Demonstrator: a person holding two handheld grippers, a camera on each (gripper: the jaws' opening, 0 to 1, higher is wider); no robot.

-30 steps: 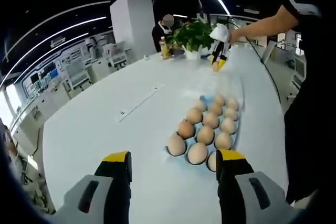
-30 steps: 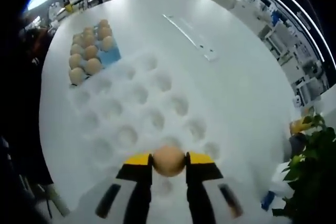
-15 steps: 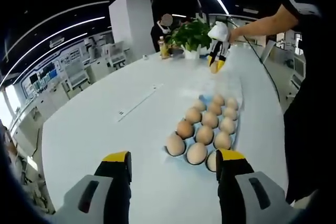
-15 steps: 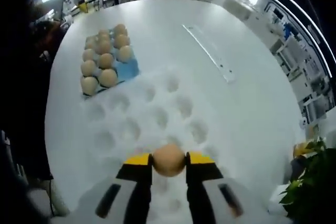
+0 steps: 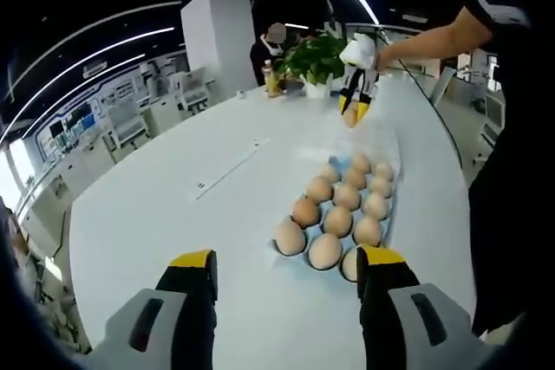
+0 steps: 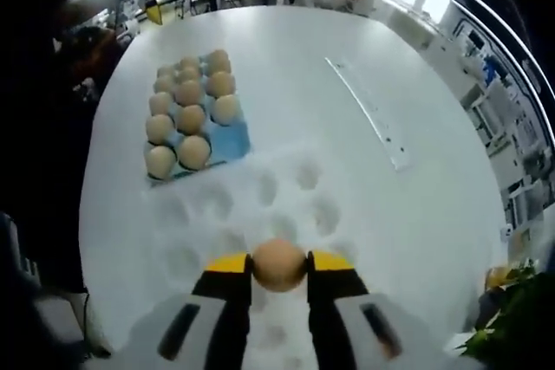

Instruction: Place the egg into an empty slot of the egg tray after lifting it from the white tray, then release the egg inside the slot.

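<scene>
Your egg (image 6: pixel 278 264) sat clamped between the yellow tips of your right gripper (image 6: pixel 278 268), jaws closed on both its sides, held above the white tray (image 6: pixel 260 214). The tray's round dimples below and ahead of the egg looked empty. Past the tray's far edge lay the blue egg tray (image 6: pixel 232 138), mostly full of brown eggs (image 6: pixel 192 152), with bare blue slots along the side nearest the white tray. In the left gripper view that same right gripper (image 5: pixel 355 107) showed far across the white table (image 5: pixel 173 205), egg pinched at its tip, your arm (image 5: pixel 425 41) reaching in from the right. Your left gripper (image 5: pixel 287 276) was low over the near table edge, jaws wide apart, nothing between them; its right jaw was just beside the nearest eggs of the blue egg tray (image 5: pixel 392 214). A long thin strip (image 5: pixel 230 168) lay flat on the table left of the eggs. At the far end stood a potted green plant (image 5: pixel 321 58), a bottle (image 5: pixel 272 81) just beside it, and a seated person (image 5: pixel 270 45) behind. A white pillar (image 5: pixel 217 41) rose beyond the table.
</scene>
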